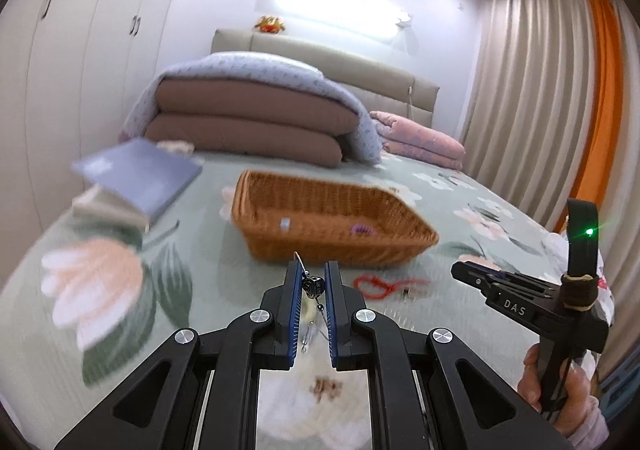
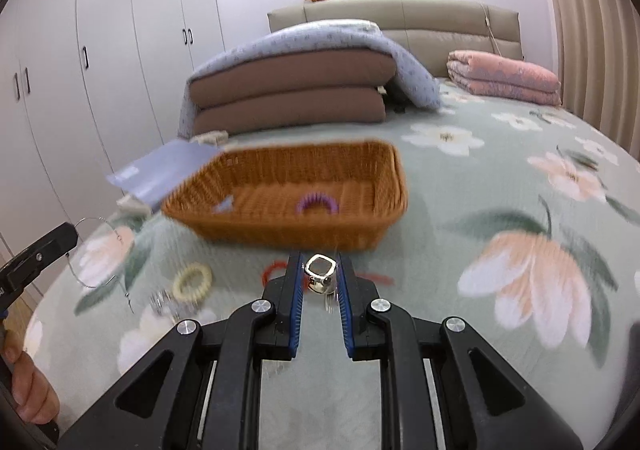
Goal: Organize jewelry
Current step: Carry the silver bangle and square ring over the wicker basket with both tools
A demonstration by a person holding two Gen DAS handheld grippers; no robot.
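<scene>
My left gripper [image 1: 313, 282] is shut on a thin wire necklace with a dark silver bead [image 1: 313, 286]; its wire loop also shows in the right wrist view [image 2: 96, 250]. My right gripper [image 2: 320, 274] is shut on a silver ring [image 2: 320, 273]. Both are held above the bed, just short of a wicker basket [image 1: 332, 226] [image 2: 288, 189]. The basket holds a purple coil hair tie [image 2: 317, 203] and a small pale item [image 2: 225, 205]. A red cord bracelet [image 1: 380, 286] lies on the bedspread in front of the basket. A cream coil hair tie [image 2: 193, 282] lies at the left.
A blue-grey book [image 1: 140, 177] lies on a box left of the basket. Folded brown and blue quilts [image 2: 292, 89] and a pink quilt [image 2: 504, 77] are stacked by the headboard. Wardrobes [image 2: 80, 49] stand left and curtains [image 1: 540, 89] hang right. A small metal piece [image 2: 168, 304] lies near the cream tie.
</scene>
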